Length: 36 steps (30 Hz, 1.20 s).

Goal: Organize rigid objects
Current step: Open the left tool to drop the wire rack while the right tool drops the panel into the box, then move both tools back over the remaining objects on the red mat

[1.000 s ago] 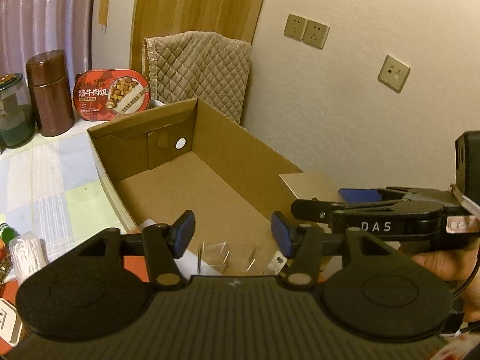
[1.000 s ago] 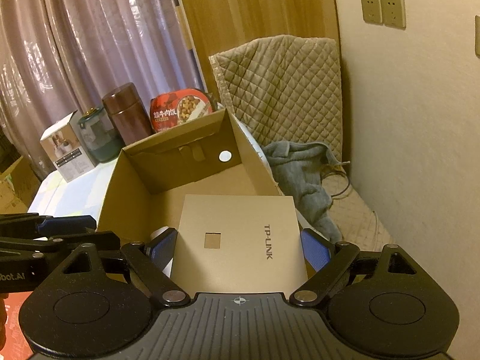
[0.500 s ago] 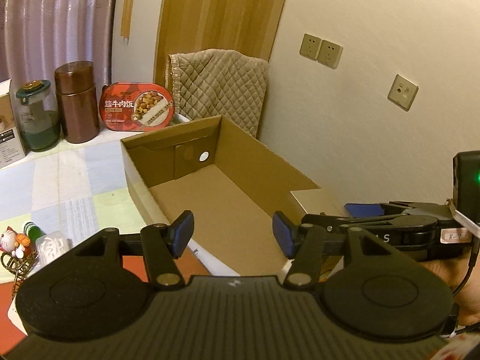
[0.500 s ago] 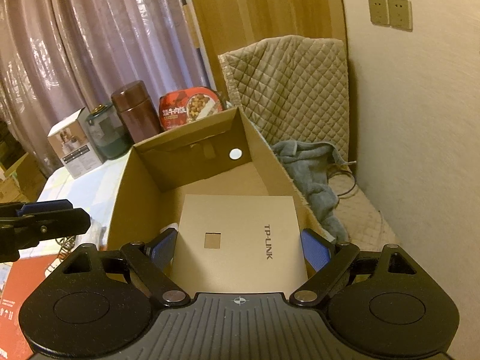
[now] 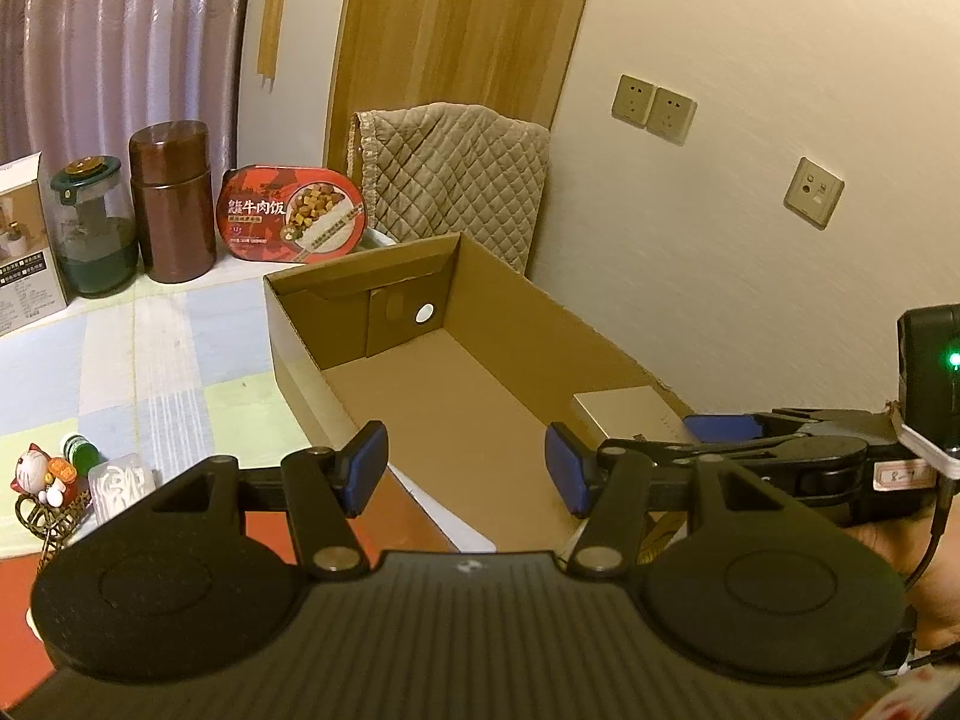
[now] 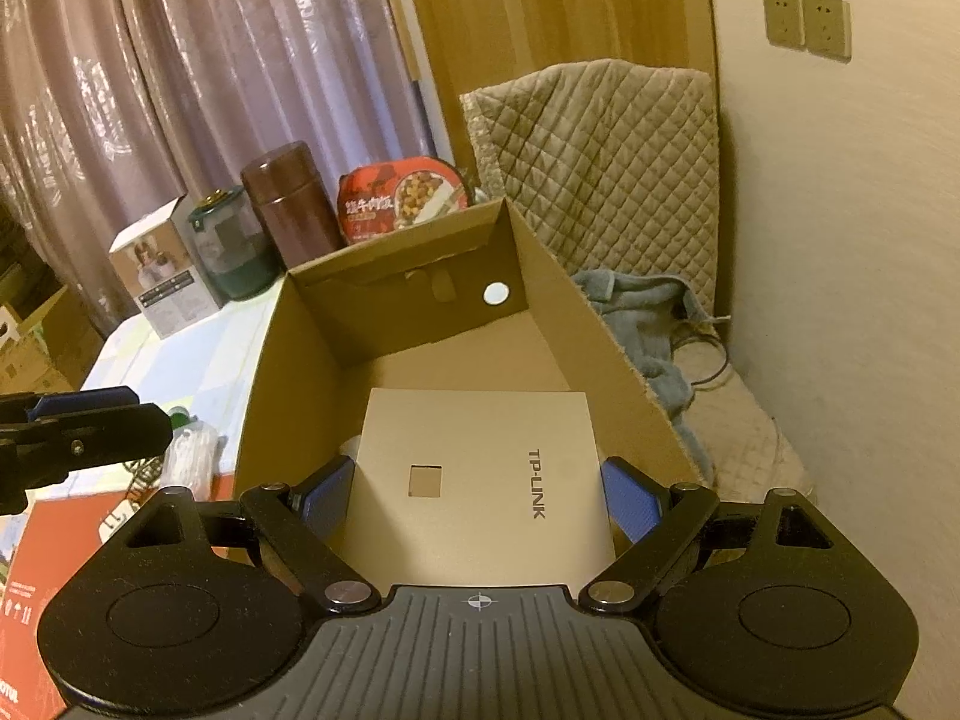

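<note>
Right gripper [image 6: 474, 495] pinches the TP-Link box [image 6: 480, 480] above the cardboard box [image 6: 600, 324]; left gripper [image 5: 465, 468] spread, empty; jars at ten o'clock remain.

1. an open cardboard box [image 5: 480, 360] stood on the table [image 5: 150, 360], near the wall on its right.
2. behind the box's far end a meal tray [image 5: 291, 213] leaned upright.
3. left of the tray stood a canister [image 5: 171, 201], then a glass jar [image 5: 90, 228], then a carton [image 5: 24, 240].
4. a flat tp-link box [image 6: 480, 480] sat between the right gripper [image 6: 477, 498] pads, over the cardboard box's near end.
5. a cat figurine [image 5: 42, 474] and a small bottle [image 5: 81, 450] lay left of the cardboard box.
6. a quilted cover [image 6: 600, 150] rose behind the box, with a towel [image 6: 648, 324] to the box's right.
</note>
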Tool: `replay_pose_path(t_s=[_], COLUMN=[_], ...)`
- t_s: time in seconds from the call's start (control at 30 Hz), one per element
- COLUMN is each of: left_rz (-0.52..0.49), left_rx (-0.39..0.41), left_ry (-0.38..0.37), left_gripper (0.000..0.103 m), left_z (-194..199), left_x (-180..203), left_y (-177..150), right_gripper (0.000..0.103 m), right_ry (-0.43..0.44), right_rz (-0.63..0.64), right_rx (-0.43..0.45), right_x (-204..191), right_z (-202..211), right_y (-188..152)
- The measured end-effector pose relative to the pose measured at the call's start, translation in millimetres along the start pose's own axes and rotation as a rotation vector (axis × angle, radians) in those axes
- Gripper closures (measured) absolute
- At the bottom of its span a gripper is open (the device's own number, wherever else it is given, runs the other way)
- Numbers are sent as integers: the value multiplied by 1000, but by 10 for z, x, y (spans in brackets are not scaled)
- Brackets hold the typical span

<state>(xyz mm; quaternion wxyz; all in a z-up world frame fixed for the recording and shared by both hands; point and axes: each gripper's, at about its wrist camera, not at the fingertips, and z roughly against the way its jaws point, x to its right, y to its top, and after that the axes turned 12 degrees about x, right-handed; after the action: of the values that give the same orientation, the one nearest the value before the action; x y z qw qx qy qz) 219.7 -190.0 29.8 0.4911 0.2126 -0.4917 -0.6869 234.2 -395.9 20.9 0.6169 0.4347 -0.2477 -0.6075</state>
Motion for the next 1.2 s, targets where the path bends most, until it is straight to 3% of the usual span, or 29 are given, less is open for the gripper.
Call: replay_pose_path(t_s=[0.3,0.6,1.2], left_rz=[5,26,82], left_rx=[9,41,111], left_ry=[32,95,305], left_gripper=[50,50,44], left_z=[132,503,1691], left_x=[-81,-240,-853], left_y=[-20,-40,-129], right_gripper=[18,18,18], right_ry=[-13,-3,155], right_rz=[-36,-52,-18], right_rx=[29,73,134], right_x=[63,-7,-904], right_z=[49,322,946], right_y=[23,124,138])
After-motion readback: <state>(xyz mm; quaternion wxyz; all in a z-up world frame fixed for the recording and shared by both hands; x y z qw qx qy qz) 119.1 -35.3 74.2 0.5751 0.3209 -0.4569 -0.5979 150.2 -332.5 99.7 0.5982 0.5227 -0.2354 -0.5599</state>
